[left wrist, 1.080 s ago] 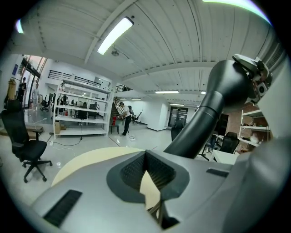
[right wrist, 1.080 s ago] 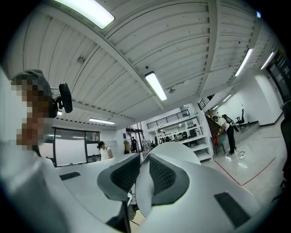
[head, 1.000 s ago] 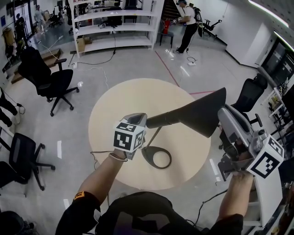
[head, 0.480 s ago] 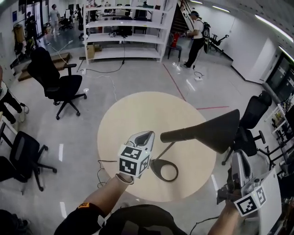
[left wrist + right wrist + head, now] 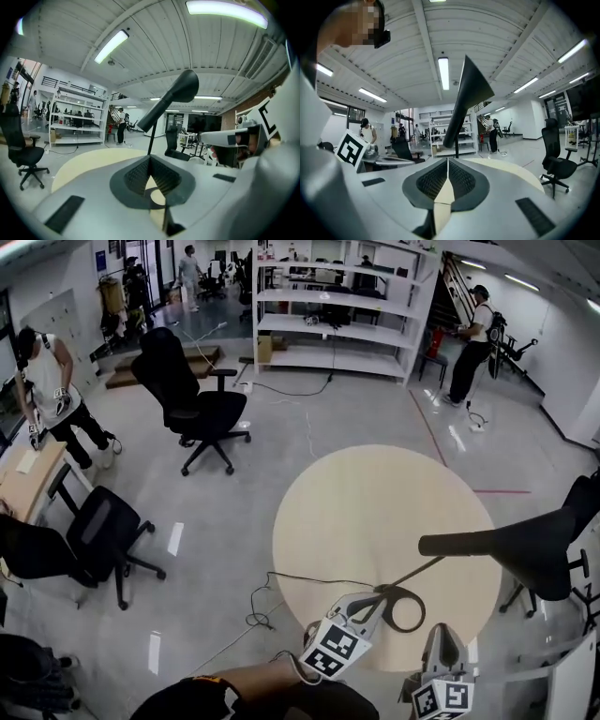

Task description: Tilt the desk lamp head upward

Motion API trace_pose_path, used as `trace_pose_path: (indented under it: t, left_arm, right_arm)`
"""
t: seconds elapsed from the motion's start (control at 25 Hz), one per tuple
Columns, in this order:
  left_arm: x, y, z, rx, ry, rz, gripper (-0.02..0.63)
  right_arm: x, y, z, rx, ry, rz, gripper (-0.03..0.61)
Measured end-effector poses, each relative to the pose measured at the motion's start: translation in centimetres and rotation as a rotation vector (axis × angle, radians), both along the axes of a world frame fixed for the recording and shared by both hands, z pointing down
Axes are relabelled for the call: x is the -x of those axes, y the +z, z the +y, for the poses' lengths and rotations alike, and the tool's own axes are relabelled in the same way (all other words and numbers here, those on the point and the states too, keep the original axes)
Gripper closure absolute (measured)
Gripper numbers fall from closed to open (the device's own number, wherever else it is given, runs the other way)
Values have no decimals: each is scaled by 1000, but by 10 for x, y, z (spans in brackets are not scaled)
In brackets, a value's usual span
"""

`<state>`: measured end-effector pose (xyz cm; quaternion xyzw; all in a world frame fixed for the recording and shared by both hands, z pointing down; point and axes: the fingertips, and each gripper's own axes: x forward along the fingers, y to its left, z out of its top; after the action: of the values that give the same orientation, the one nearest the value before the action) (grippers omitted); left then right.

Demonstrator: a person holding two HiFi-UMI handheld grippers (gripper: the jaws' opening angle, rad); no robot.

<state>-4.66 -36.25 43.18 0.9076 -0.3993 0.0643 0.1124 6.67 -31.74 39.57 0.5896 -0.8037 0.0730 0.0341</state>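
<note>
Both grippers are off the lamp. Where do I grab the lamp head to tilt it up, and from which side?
Take the lamp head at its wide flared end, coming from the right with the right gripper, jaws opened across it. The stem joins at the narrow end, so that likely gives most leverage.

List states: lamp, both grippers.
Lamp head: tilted up, neither gripper on it.
Lamp base: flat on the table.
Left gripper: shut, empty, pointed at the lamp.
Right gripper: shut, empty, pointed at the lamp.
</note>
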Motion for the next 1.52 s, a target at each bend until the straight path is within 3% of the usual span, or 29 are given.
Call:
trace_pose_path:
  t: [0.16, 0.36, 0.68, 0.84, 1.16, 1.52]
  left_arm:
    - [13, 35, 30, 67, 26, 2, 568]
    - [21, 68, 44, 121, 39, 28, 568]
    - [24, 64, 65, 100, 27, -5, 568]
    - [17, 58, 88, 73, -4, -12, 568]
    - [-45, 53, 177, 48, -75, -9, 568]
    - [-128, 58, 336, 75, -204, -43, 568]
  right_arm:
    - [35, 35, 13, 75, 21, 28, 561]
    - [50, 75, 17, 144, 41, 38, 561]
    - [46, 79, 44, 192, 64, 72, 561]
    - [39, 75, 66, 156, 37, 84, 561]
    - [-31, 68, 160, 100, 23, 92, 561]
    - [-128, 83, 308, 74, -53, 54, 561]
